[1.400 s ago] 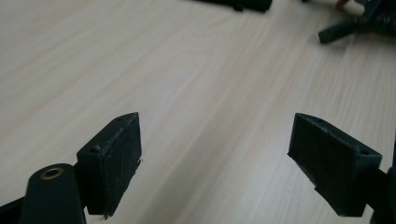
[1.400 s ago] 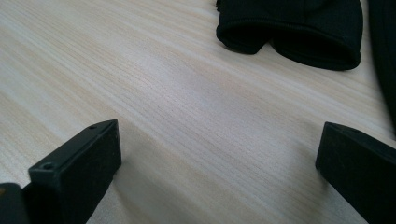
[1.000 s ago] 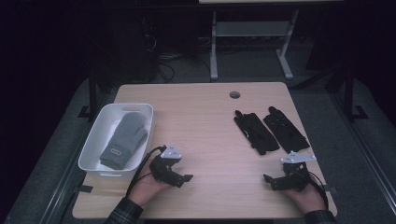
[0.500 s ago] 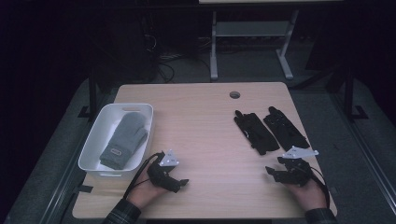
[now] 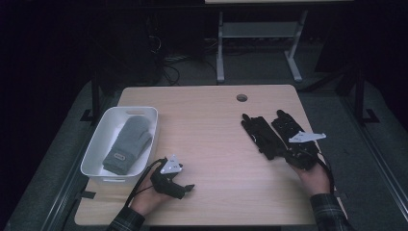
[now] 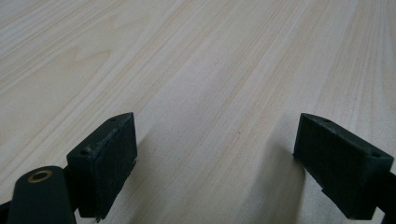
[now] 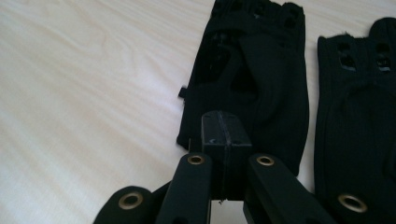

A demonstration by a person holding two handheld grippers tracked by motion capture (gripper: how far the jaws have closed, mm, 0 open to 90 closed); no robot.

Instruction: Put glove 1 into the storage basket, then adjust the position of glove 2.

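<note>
Counting 2 black gloves (image 5: 274, 132) | 1 grey mitten (image 5: 127, 143) in bin (image 5: 96, 149)

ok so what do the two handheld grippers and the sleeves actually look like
Both are black two-jaw tools. The left gripper has blocky matte black pads on arms with brass-ringed pivots, a pale grey three-cornered plate on top and a black cable trailing back. The right gripper carries a similar plate. Each wrist shows a dark plaid sleeve.
</note>
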